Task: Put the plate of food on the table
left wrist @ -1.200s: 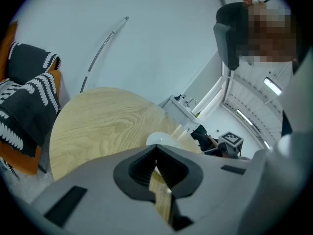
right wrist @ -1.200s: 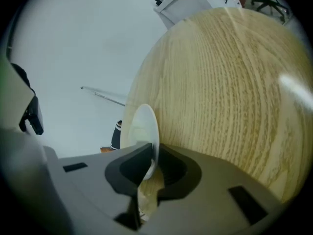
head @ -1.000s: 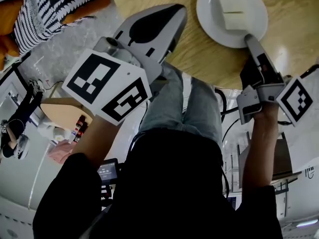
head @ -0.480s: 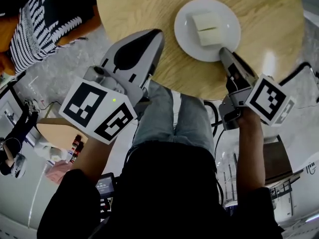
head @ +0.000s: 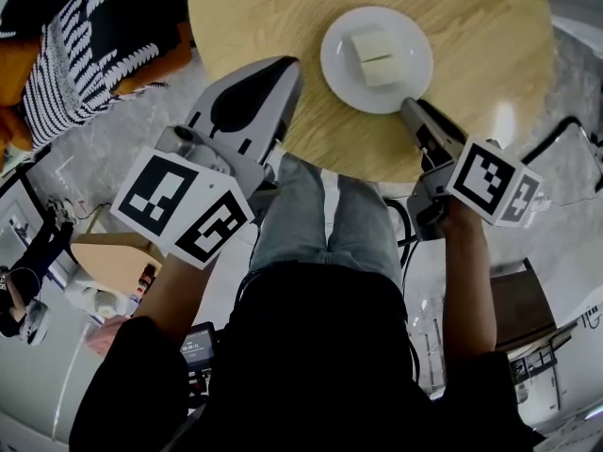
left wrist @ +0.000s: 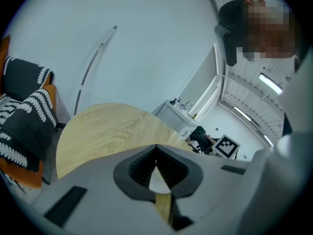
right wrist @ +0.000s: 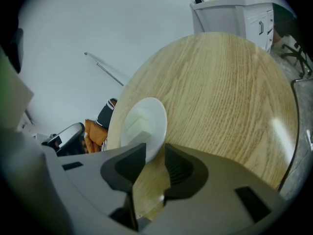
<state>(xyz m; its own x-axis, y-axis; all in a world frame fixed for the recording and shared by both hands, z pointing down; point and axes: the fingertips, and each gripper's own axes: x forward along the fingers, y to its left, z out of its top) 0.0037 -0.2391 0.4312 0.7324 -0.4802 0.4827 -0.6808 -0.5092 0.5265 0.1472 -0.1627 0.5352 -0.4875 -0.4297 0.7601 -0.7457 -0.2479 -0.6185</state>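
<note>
- Left gripper (left wrist: 156, 150): jaws closed together and empty, held over the near edge of the round wooden table (head: 254, 8).
- Right gripper (right wrist: 155, 151): jaws wide, having just been opening; the near rim of the white plate (head: 341, 73) sits between their tips, not pressed.
- The plate lies flat on the table, carrying a pale block of food (head: 374, 45).

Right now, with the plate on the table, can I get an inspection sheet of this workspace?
surface: round wooden table.
job's things: white plate resting on the table, pale food block on it.
clutter: nothing seen.
tools: right tool open, jaws have just been opening, plate's rim at their mouth, unpinched; left tool shut, empty.
cables: dark cables beside the person's legs.
surroundings: patterned cushion on orange seat; white cabinet.
</note>
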